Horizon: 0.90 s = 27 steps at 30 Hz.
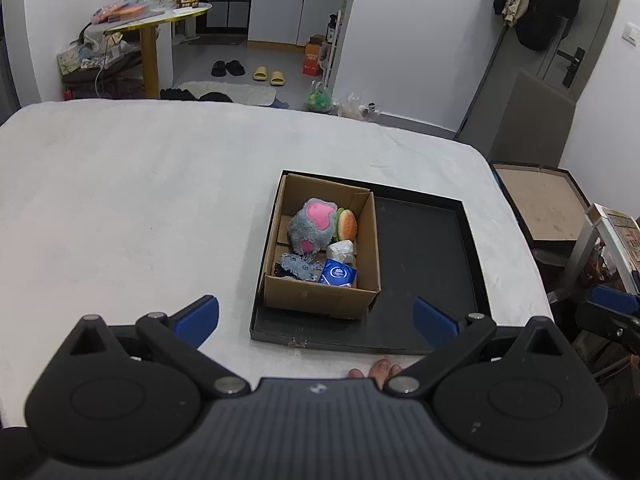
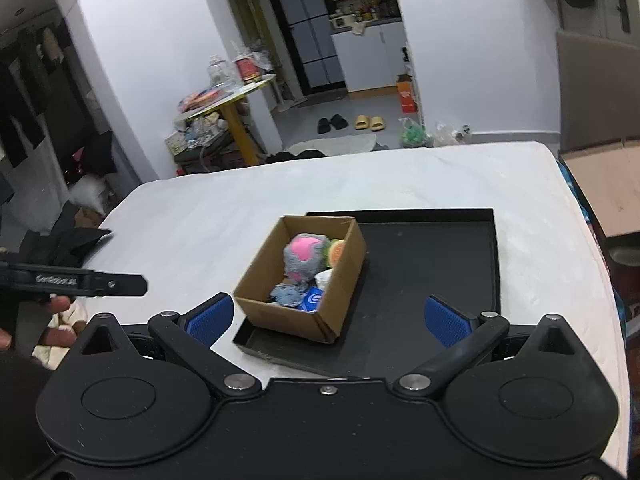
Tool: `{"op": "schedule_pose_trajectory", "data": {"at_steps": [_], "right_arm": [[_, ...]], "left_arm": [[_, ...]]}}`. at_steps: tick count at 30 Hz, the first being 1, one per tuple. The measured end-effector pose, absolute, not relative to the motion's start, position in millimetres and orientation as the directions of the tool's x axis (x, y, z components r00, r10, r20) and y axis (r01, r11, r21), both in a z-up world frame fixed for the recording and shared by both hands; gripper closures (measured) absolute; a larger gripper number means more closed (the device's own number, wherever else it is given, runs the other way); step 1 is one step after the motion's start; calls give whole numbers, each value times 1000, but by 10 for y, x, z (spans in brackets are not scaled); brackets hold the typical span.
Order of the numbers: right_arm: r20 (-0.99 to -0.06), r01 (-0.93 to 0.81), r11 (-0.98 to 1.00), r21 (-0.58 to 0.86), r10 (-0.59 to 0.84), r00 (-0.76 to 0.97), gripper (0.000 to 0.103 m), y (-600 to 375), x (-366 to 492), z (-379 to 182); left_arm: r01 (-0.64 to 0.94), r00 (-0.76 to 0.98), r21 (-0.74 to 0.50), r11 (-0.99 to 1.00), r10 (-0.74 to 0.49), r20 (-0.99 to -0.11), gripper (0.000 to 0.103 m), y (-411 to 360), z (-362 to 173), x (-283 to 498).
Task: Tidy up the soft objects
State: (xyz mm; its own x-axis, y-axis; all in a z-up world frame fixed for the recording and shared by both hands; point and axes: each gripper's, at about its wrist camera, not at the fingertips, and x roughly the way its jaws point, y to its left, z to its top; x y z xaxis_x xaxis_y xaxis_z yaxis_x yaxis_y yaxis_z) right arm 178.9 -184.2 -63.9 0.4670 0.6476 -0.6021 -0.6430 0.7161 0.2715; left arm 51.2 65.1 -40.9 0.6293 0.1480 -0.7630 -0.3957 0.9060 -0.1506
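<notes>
Right gripper (image 2: 328, 320) w/ blue pads spread wide, above cardboard box (image 2: 340, 280) of soft toys in black tray (image 2: 440, 280) on white bed (image 2: 240, 208).

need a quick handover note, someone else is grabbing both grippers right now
Left gripper: open, empty, held back from the tray.
Right gripper: open, empty, also hanging back.
Cardboard box sits in the left part of the black tray on the white bed.
Done: gray paw plush, burger toy, blue tissue pack, denim-patterned piece and a white wad are in the box.
Left: no loose soft items visible; probably just check.
</notes>
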Motion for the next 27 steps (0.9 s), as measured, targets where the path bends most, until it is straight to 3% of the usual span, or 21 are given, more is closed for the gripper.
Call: {"op": "schedule_pose_trajectory", "data": {"at_steps": [27], "right_arm": [[-617,-631,749,202,598,512,0,-1783,1371,-232]], "left_arm": [[-279,676,-86,956,132,-725,0,250,-69,259]]}}
